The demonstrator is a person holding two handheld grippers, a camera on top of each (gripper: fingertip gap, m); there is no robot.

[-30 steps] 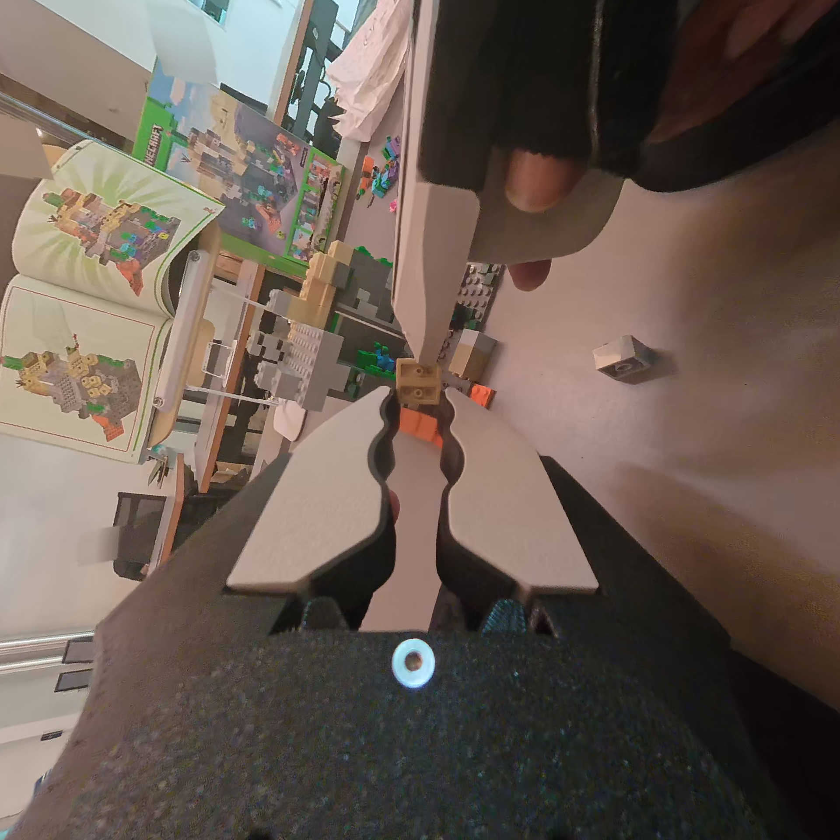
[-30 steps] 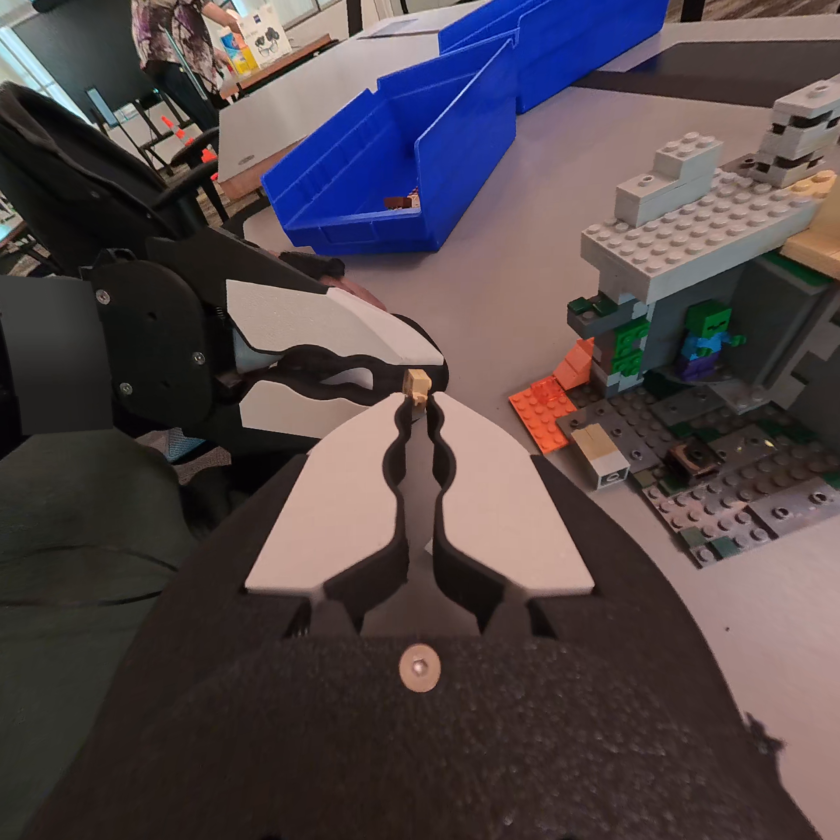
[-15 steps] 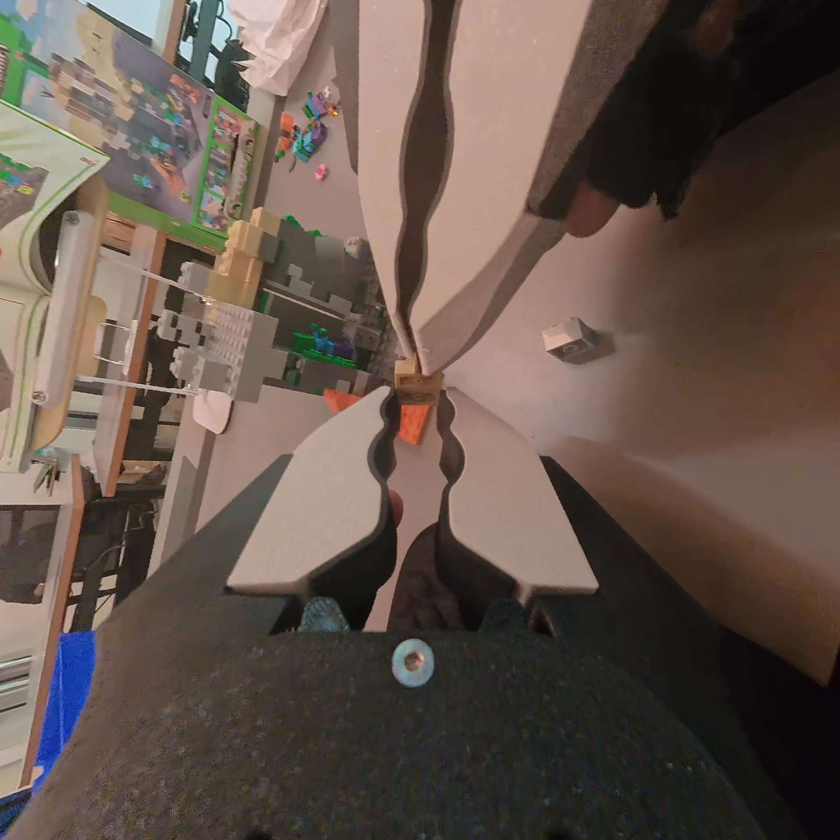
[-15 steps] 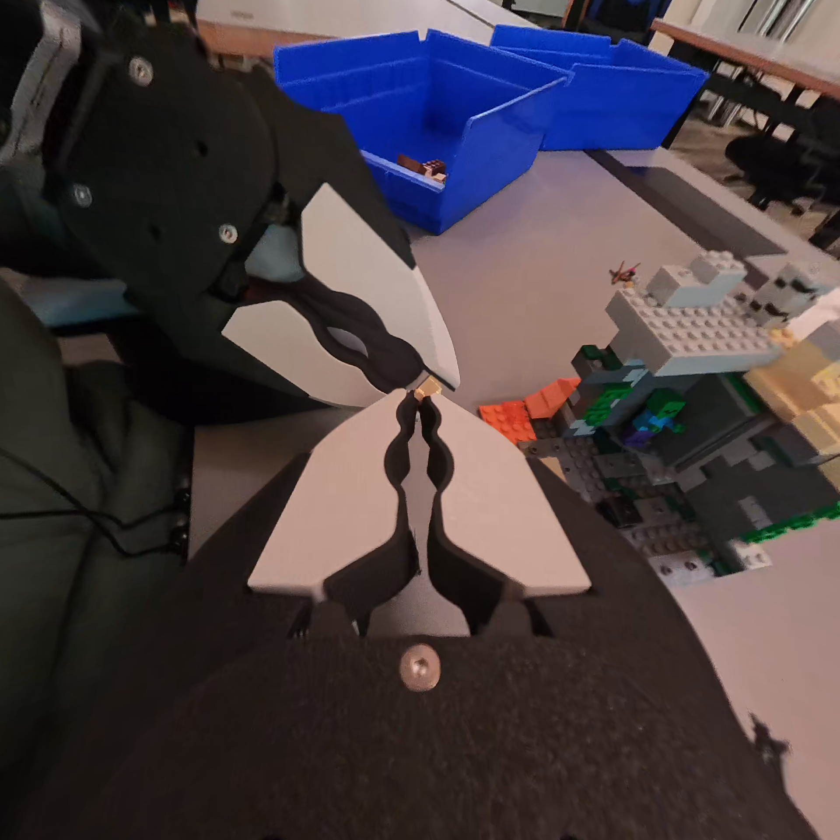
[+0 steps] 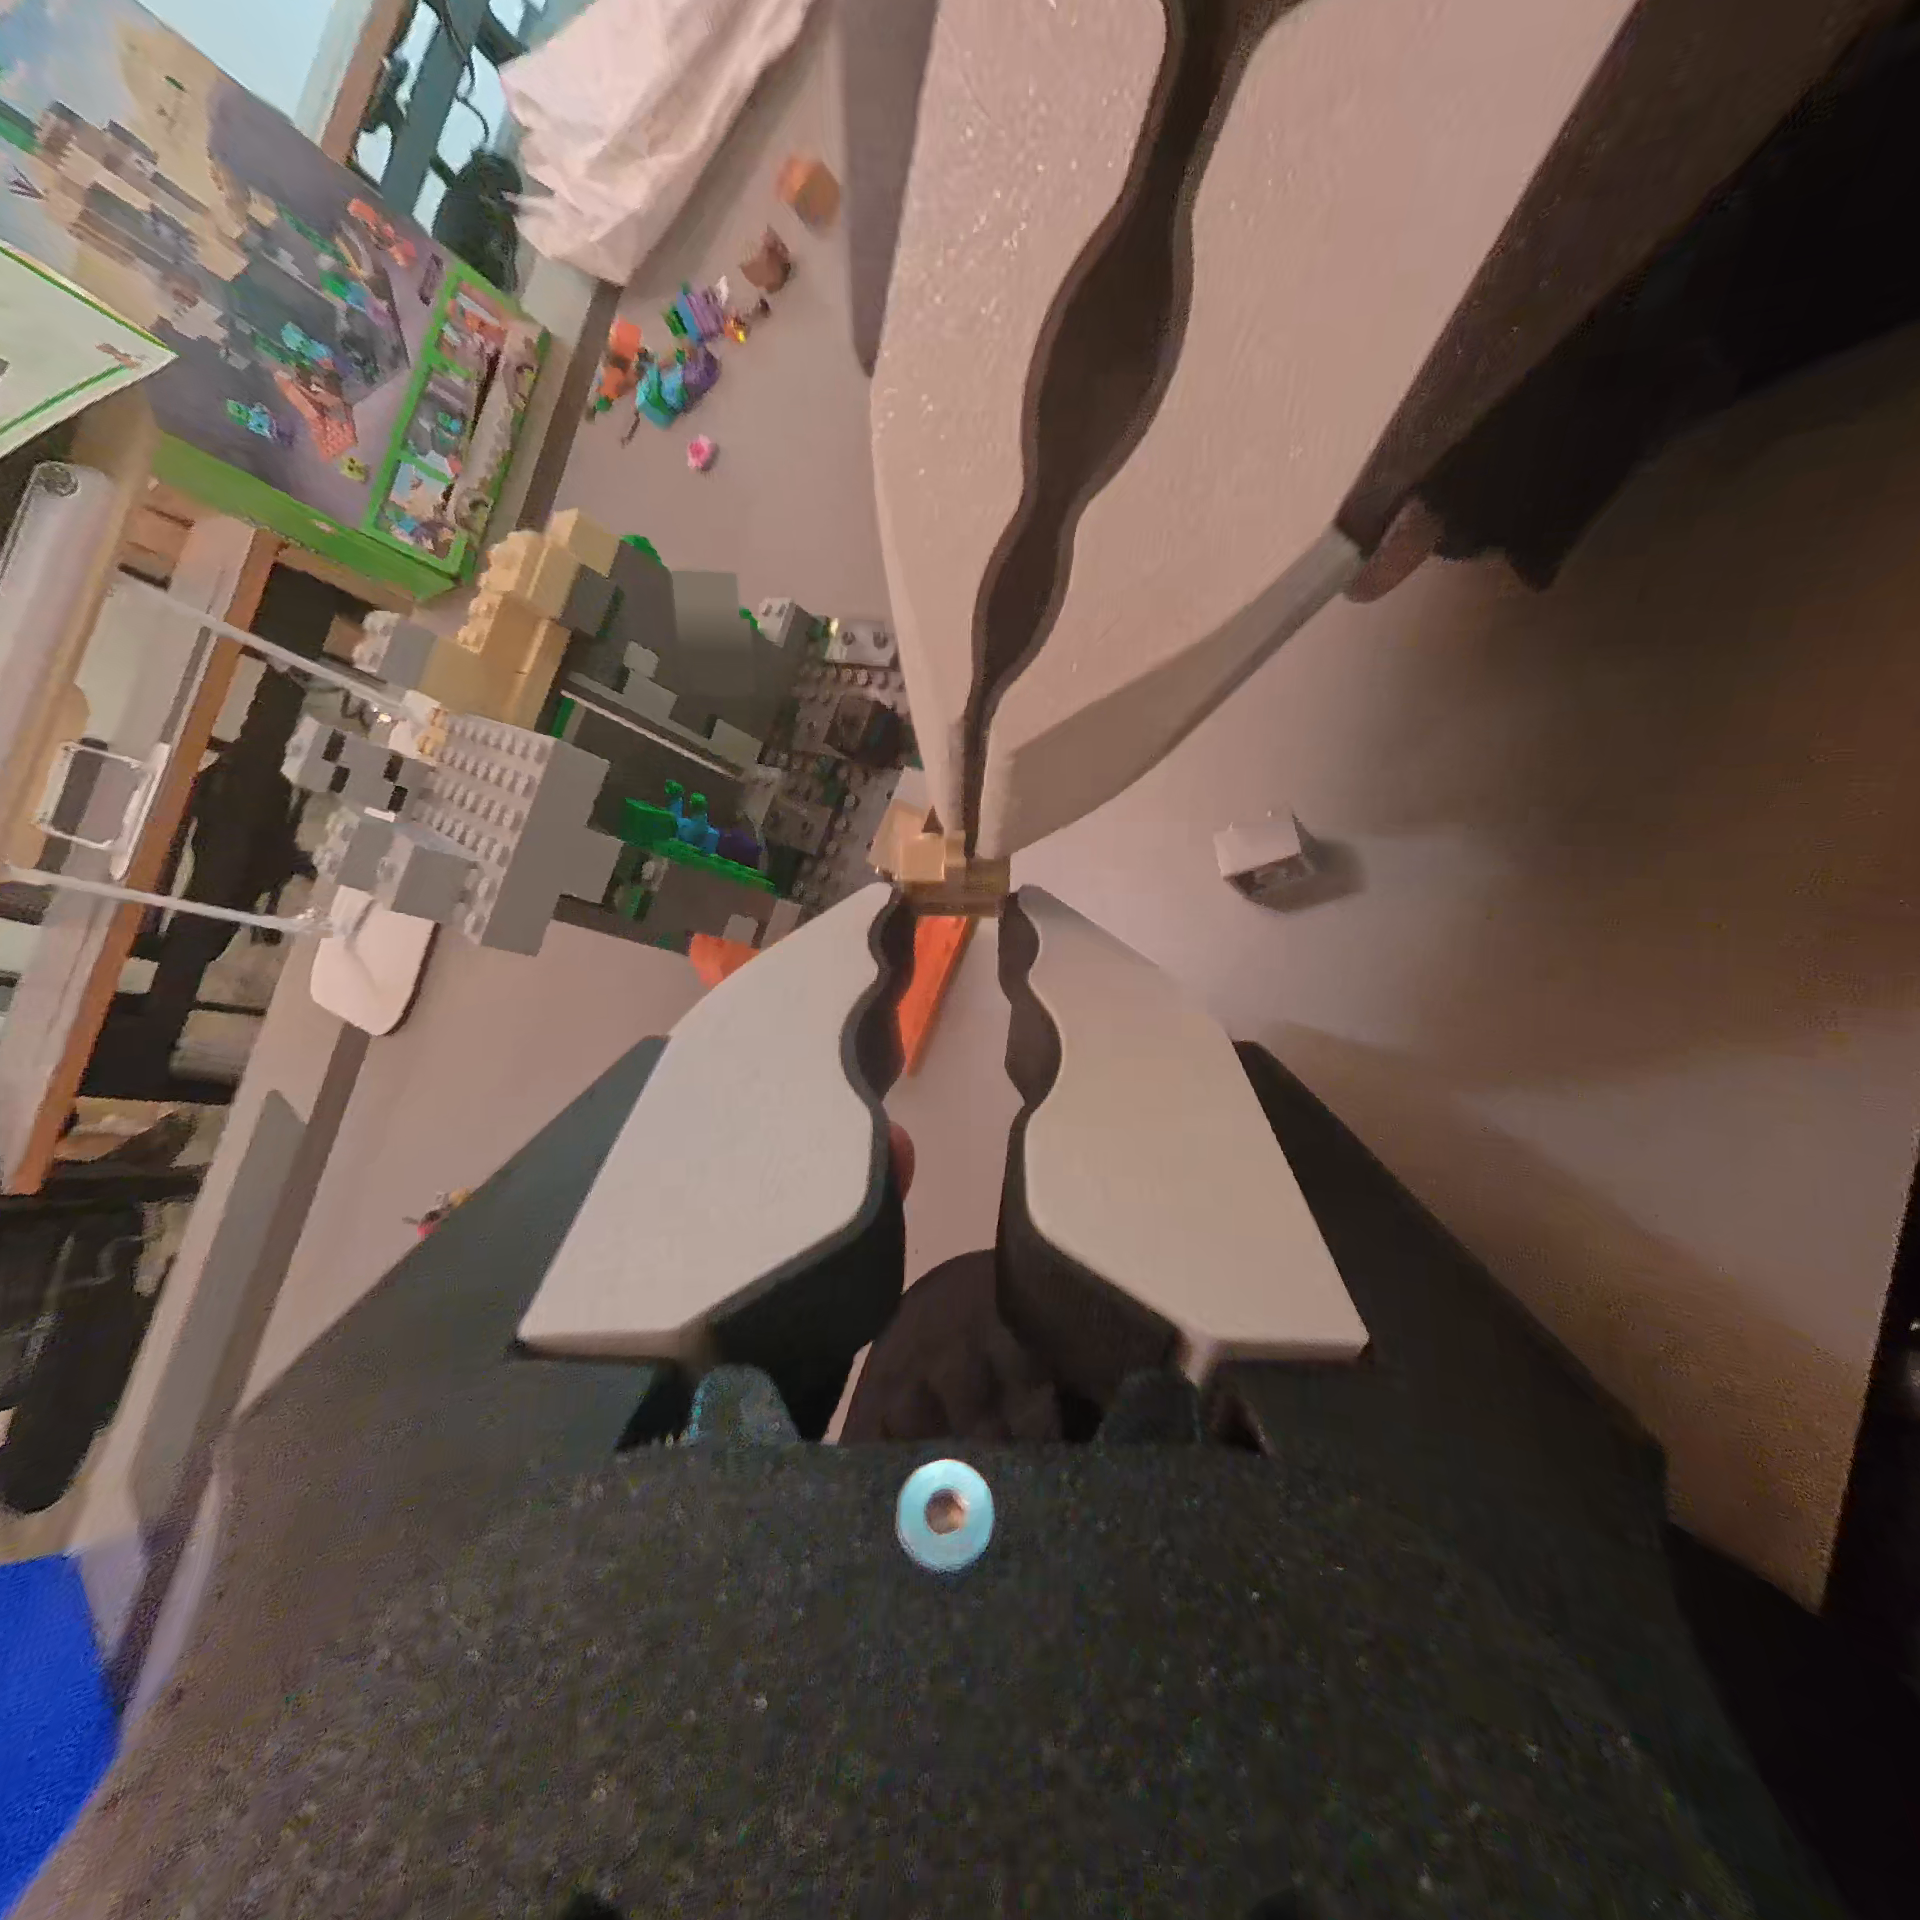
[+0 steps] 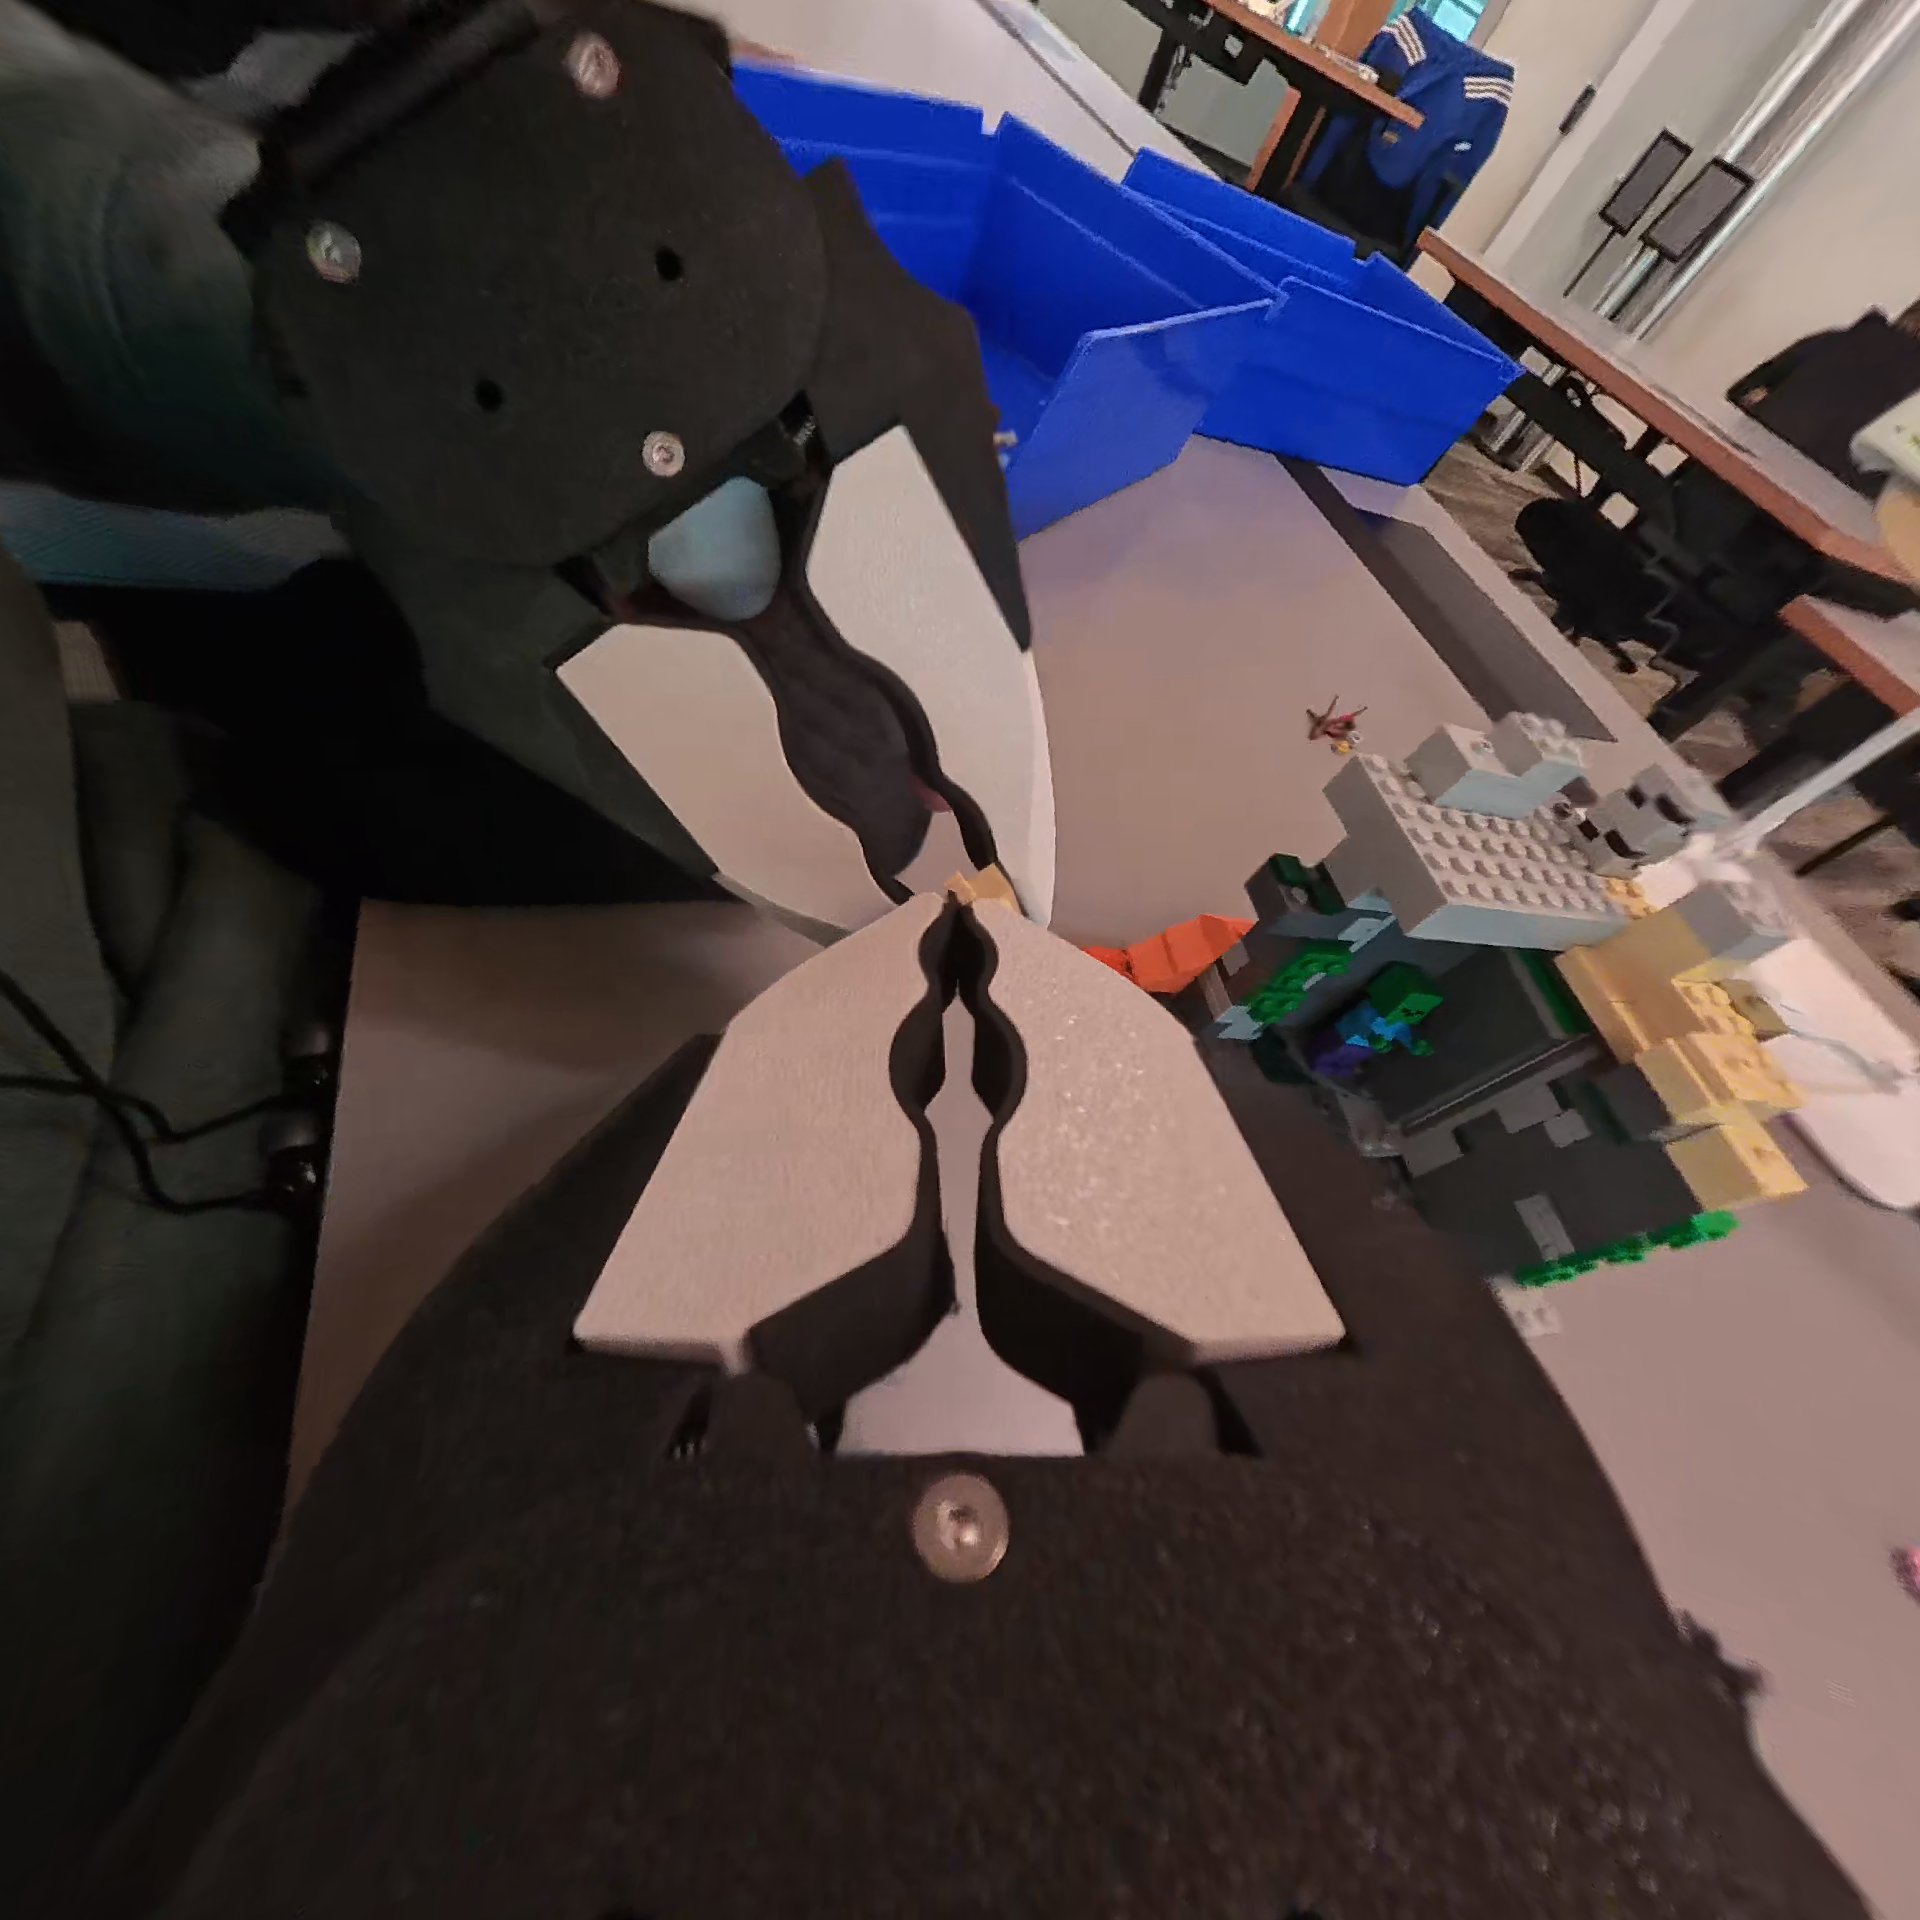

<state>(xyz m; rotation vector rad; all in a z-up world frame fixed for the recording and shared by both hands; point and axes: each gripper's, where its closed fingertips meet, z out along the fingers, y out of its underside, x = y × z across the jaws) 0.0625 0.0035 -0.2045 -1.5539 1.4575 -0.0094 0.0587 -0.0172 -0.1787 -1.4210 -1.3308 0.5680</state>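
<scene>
My left gripper [image 5: 951, 902] is shut on a small tan brick [image 5: 961, 881] and holds it above the grey table [image 5: 1621, 790]. My right gripper [image 5: 966, 826] comes down from the top of the left wrist view, tips closed and meeting the same tan brick. In the right wrist view my right gripper [image 6: 961, 906] is shut, with the tan brick [image 6: 985, 889] at its tips. The left gripper [image 6: 961, 868] reaches in from the upper left, tip to tip. I cannot tell whether the tan bit is one piece or two.
A grey, tan and green brick build [image 6: 1507, 997] stands on the table, also in the left wrist view [image 5: 561, 769]. An orange plate [image 6: 1174, 951] lies at its base. A loose white brick [image 5: 1273, 862], the set's box [image 5: 301, 312], small loose pieces [image 5: 665, 374] and blue bins [image 6: 1164, 343] lie about. The grippers are tip to tip, or close to it. My left tips are roughly 9 cm from the orange plate [image 6: 1174, 951].
Both grippers have turned while staying tip to tip on the tan brick. The right gripper now shows both finger faces in the left wrist view. The left gripper has swung upright in the right view.
</scene>
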